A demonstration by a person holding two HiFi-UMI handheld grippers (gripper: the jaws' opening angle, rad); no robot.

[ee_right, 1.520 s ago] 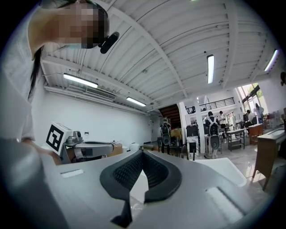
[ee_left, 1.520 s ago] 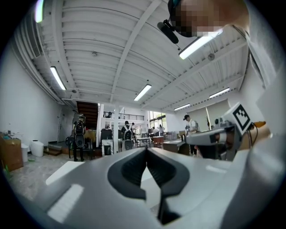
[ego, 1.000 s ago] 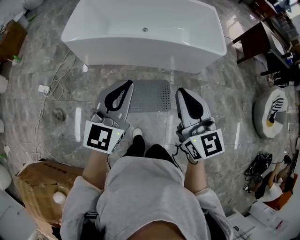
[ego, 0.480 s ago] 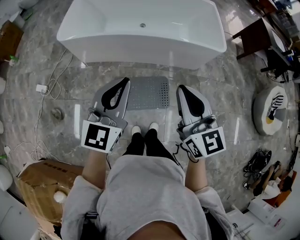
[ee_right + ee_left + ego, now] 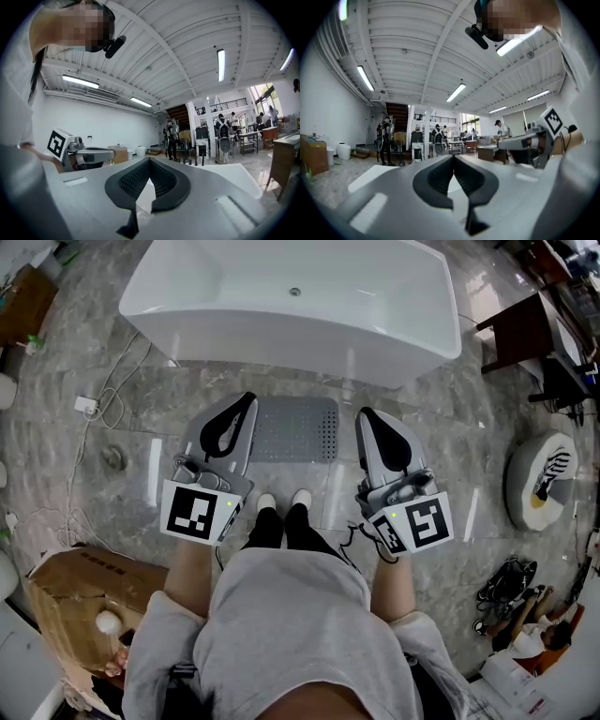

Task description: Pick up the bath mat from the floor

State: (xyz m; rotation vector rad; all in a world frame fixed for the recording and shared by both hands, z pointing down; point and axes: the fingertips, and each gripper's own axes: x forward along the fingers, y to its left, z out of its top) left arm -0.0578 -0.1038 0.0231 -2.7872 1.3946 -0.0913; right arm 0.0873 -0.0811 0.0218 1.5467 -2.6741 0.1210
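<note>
The grey bath mat lies flat on the marble floor in front of the bathtub, its perforated end to the right. I hold both grippers level, high above the floor, one over each side of the mat. My left gripper is shut with nothing in it; in the left gripper view its jaws meet tip to tip. My right gripper is also shut and empty, with its tips together in the right gripper view. Neither touches the mat.
A white bathtub stands just beyond the mat. A cardboard box sits at the lower left, with a cable and plug and a floor drain at the left. A dark table is at the right. My shoes stand by the mat's near edge.
I have stepped forward: one shoe showed before, now both stand side by side near the mat. Both grippers have moved slightly toward the tub and stayed shut.
</note>
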